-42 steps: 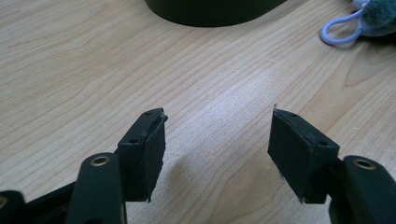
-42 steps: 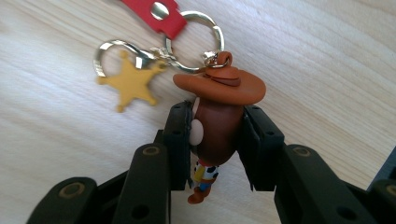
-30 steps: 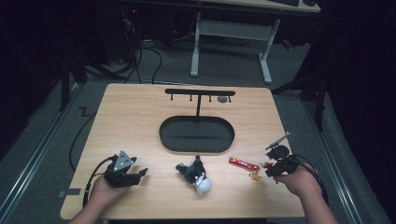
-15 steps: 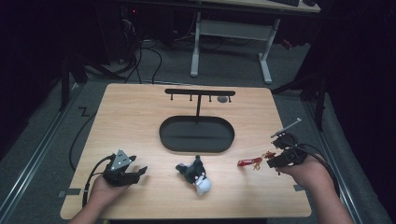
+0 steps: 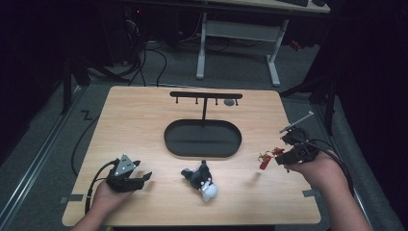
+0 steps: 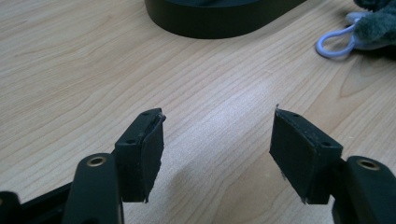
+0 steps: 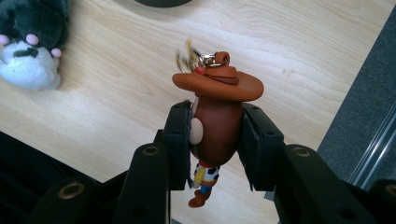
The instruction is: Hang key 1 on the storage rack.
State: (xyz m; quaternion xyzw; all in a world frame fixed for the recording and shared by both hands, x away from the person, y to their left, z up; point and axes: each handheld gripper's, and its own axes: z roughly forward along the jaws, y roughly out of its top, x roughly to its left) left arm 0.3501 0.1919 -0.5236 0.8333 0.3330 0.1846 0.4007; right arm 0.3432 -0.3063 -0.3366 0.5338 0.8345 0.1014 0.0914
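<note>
- Right gripper view: my right claw (image 7: pixel 215 140) clamps the cowboy keychain (image 7: pixel 215 126), hat end and ring pointing away, lifted off the tabletop (image 5: pixel 144 125).
- Hook stand (image 5: pixel 206 96) lies forward-left of it, probably the target.
- Left claw (image 6: pixel 217 149) gapes, idle.

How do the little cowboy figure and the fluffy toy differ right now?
The cowboy keychain is hard, brown and hatted, clamped in the right gripper above the table. The plush toy is soft, dark grey and white, lying untouched on the wood. Both carry a keyring loop.
</note>
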